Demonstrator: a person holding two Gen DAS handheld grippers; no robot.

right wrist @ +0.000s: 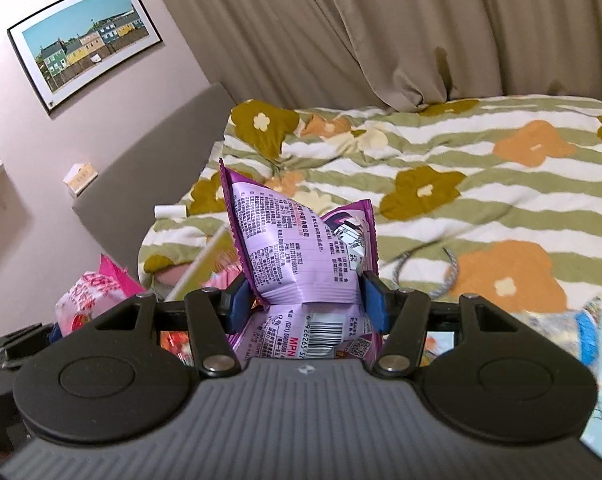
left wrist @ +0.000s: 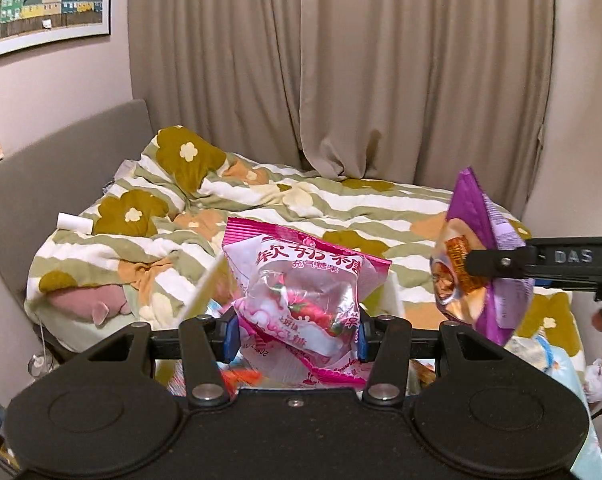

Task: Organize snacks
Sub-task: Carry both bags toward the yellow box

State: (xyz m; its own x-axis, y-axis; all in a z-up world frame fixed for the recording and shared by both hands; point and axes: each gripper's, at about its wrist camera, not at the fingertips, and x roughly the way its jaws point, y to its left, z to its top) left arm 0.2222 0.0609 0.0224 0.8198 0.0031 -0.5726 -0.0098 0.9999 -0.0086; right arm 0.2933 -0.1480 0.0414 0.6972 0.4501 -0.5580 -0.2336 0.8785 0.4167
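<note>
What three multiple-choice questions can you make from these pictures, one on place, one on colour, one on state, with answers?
1. Where does the framed picture hang?
A. on the wall above the headboard
B. on the curtain
C. on the bed

2. What colour is the packet in the right gripper?
A. green
B. purple
C. black

3. How does the left gripper stand?
A. open, empty
B. shut on a pink packet
C. out of view

Answers: 1 A, it hangs on the pale wall; 2 B, purple wrapper; 3 B, blue pads press the packet's sides.
</note>
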